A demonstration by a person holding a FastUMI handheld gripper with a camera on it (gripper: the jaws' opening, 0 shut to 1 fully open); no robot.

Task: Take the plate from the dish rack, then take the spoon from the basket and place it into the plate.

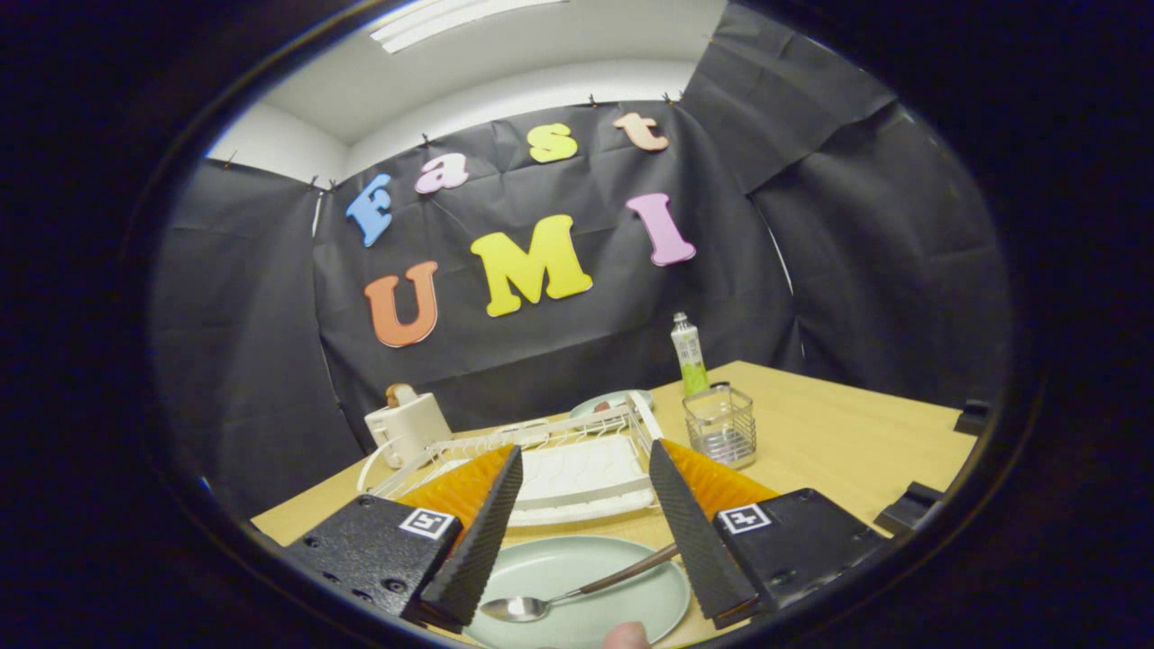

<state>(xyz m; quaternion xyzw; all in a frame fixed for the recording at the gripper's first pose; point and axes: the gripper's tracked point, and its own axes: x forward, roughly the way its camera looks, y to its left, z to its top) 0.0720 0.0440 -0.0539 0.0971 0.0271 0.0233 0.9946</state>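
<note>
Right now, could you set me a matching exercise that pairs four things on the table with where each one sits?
Things:
1. spoon
2. plate
3. dish rack
4. bottle

Places:
A. just beyond the fingers, empty
B. lying in the plate
C. behind the wire basket
D. below the open fingers, on the table

Pairs: 1-B, 2-D, 3-A, 4-C
</note>
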